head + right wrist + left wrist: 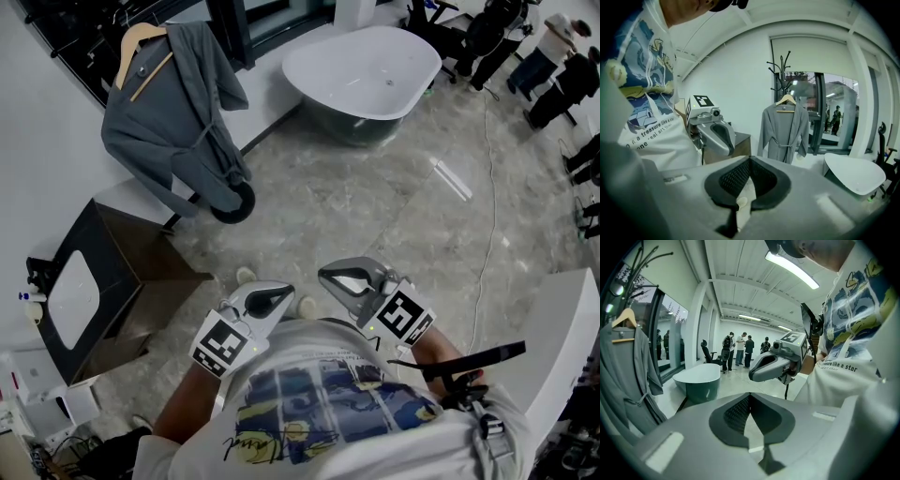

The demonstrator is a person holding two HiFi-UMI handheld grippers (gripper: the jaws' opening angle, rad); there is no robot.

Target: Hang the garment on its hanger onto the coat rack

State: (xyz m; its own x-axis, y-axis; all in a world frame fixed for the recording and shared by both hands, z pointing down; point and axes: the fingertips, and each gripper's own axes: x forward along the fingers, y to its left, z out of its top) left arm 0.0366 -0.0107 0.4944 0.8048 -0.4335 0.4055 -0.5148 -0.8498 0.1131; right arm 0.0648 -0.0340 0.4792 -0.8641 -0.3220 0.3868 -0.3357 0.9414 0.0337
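A grey robe (178, 122) hangs on a wooden hanger (141, 42) from the coat rack, whose dark round base (234, 202) stands on the floor at the upper left. The right gripper view shows the robe (785, 129), hanger (786, 99) and rack (780, 70) ahead; the left gripper view has the robe (628, 376) at its left edge. Both grippers are held close to the person's chest, well away from the rack. My left gripper (284, 293) is shut and empty. My right gripper (325, 276) is shut too, nothing between its jaws.
A white bathtub (361, 70) stands beyond the rack. A dark cabinet with a white basin (94, 281) sits at the left. Several people (553, 56) stand at the far right. A cable (487, 187) runs across the marble floor.
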